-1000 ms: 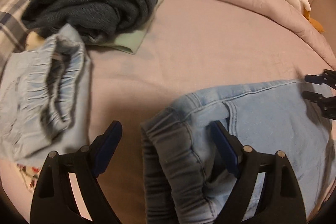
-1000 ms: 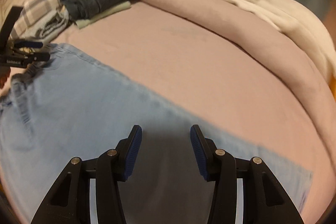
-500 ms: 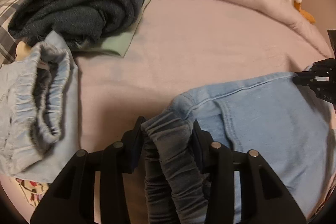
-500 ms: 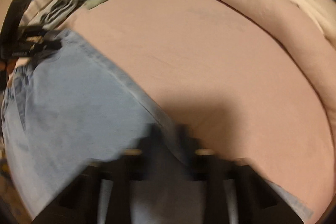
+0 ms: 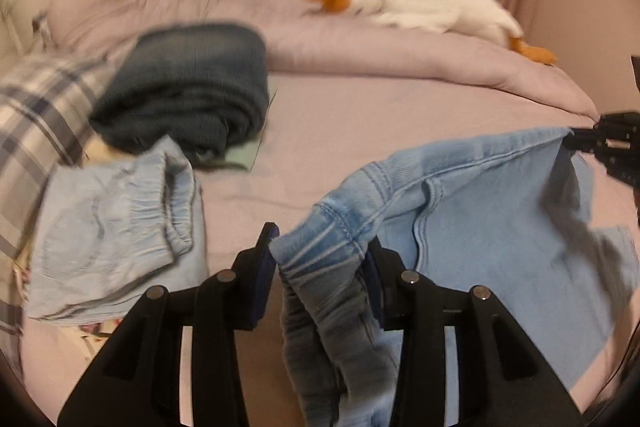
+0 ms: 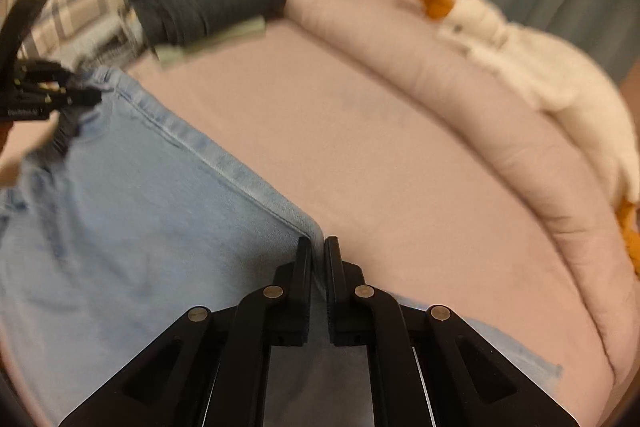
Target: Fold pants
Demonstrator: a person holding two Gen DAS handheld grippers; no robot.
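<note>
One bed (image 5: 360, 115), covered in a pink sheet, fills both views; one rolled pink duvet (image 5: 400, 55) lies along its far side. One pair of light-blue pants (image 5: 480, 203) is held above the sheet between two grippers, the fabric stretched along its upper seam and hanging below it. One white plush goose (image 5: 432, 7) with an orange beak and orange feet rests on the duvet. One stack of folded clothes sits at the bed's left: one dark blue-grey folded garment (image 5: 184, 87) on top of one pale green piece (image 5: 248, 157), beside one plaid cloth (image 5: 36, 115). Just in front of the stack lies one further folded light-blue garment (image 5: 116, 223) with an elastic waistband. Two grippers are present. The left gripper (image 5: 320, 259) has its fingers closed part-way on the gathered elastic waistband of the pants, which bunches between them. The right gripper (image 6: 318, 251) has its fingers drawn narrow, pinching the seam edge of the pants farther along the leg; in the left wrist view it (image 5: 600, 143) shows at the right edge, clamped on the cloth.
</note>
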